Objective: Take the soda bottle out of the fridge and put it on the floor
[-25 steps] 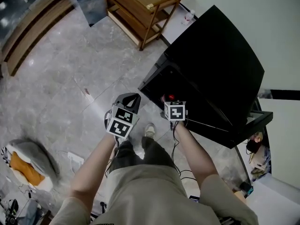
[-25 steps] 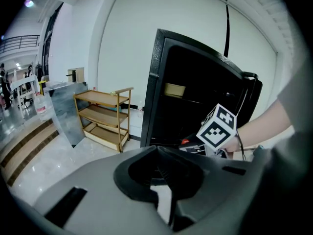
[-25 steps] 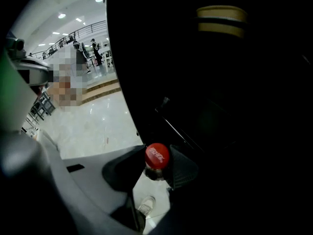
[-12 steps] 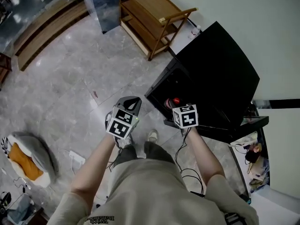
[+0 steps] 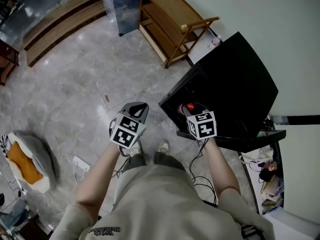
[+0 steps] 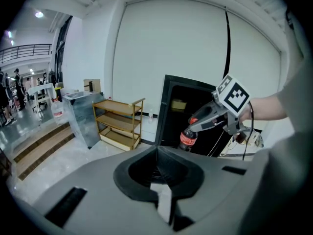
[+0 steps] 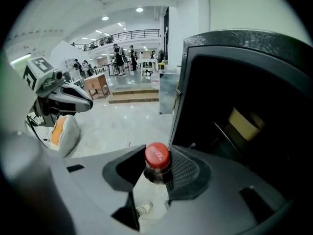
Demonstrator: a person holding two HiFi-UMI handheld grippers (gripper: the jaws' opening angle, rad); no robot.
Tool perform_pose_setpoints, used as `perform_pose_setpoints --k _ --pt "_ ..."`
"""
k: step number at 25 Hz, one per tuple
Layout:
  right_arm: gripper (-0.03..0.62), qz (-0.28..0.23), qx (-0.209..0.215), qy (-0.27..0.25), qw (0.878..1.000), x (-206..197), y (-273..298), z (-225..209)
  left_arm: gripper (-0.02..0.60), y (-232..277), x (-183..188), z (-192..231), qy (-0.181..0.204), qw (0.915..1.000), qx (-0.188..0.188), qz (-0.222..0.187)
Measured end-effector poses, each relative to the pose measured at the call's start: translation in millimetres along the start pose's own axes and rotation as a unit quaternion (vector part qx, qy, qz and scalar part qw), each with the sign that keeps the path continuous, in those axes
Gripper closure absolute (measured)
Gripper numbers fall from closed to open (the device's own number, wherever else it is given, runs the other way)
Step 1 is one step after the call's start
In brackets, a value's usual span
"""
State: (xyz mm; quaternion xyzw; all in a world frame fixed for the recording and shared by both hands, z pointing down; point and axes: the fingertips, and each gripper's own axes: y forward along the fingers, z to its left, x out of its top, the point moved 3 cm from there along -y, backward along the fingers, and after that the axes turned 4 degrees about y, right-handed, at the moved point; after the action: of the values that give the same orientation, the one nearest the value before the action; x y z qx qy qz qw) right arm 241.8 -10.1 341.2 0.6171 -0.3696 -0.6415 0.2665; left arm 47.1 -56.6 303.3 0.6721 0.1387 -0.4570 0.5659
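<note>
My right gripper (image 7: 157, 169) is clamped on the neck of the soda bottle (image 7: 157, 156) just under its red cap. In the left gripper view the bottle hangs below those jaws, in front of the dark open mouth of the black fridge (image 5: 235, 79) and well off the floor. My left gripper (image 6: 157, 153) is closed with nothing in it, held out over the marble floor (image 5: 75, 79). I judge the step in hand to be carrying the bottle clear and setting it down. A neck grip lets the body swing, so I would lower slowly, keep the bottle upright, let its base land flat, and only then open the jaws. The fridge's front frame sits just beside the bottle, so I would draw away from that edge before descending. My shoes (image 5: 162, 146) and some cables lie close below. The bare tiles on my left offer the most room, and the wooden shelf rack (image 5: 165, 19) and cushion (image 5: 25, 164) are well apart from them.
</note>
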Motion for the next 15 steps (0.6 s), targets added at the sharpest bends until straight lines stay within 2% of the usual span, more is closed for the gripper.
perform_pose_setpoints --k 11,15 --pt "0.468 0.014 0.055 -0.069 0.996 13.3 20.9 55.0 0.574 -27.9 -34.9 17.5 -0.019 0.9988 0.039 0.022" --pt "0.479 0.016 0.081 -0.101 0.991 20.3 35.6 82.7 0.574 -46.4 -55.2 27.8 -0.045 0.9964 0.064 0.034"
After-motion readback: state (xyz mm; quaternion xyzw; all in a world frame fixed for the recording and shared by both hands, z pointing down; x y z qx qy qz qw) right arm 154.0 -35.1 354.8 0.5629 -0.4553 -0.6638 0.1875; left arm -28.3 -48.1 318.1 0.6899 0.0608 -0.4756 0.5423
